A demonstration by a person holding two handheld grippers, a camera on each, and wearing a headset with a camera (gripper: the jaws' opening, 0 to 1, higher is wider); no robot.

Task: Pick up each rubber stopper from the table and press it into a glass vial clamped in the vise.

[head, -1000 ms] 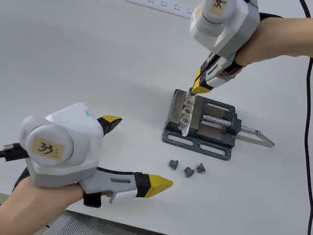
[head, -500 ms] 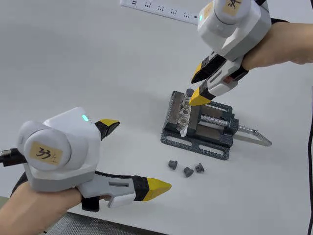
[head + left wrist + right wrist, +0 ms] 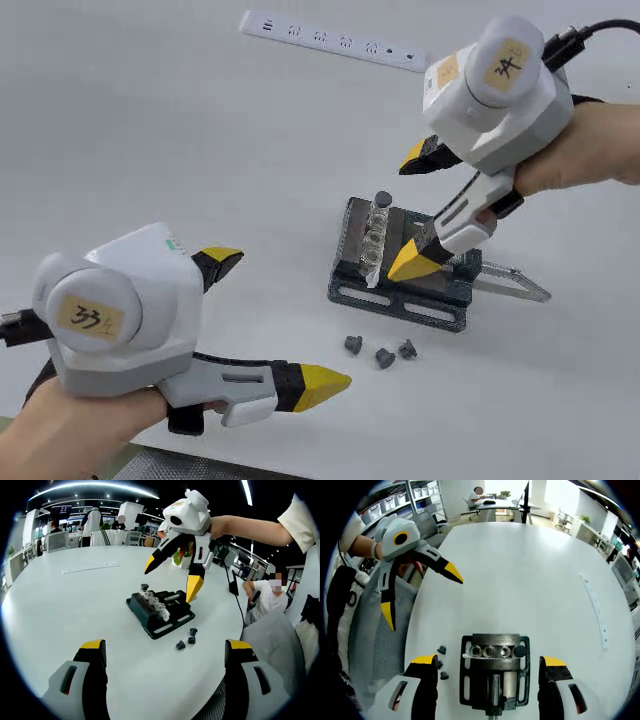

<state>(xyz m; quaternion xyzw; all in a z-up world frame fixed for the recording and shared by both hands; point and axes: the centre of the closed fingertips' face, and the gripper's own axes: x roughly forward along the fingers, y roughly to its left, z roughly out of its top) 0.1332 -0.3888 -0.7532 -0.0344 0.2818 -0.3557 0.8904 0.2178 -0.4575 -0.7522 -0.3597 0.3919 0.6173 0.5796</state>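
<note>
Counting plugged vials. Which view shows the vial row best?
The right gripper view: it looks straight down on the vials, three mouths open, one stopper seated. The head view shows them side-on; the left gripper view, small and far.

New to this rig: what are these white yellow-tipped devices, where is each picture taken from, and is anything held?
No robot here: a person holds a white handheld gripper with yellow-tipped jaws in each hand, the left gripper and the right gripper. One picture comes from a headset camera; the two round ones from cameras on the grippers. On the white table sits a dark metal vise clamping a row of clear glass vials, one capped by a grey rubber stopper. Three loose grey stoppers lie nearby. Both grippers are open and empty.
</note>
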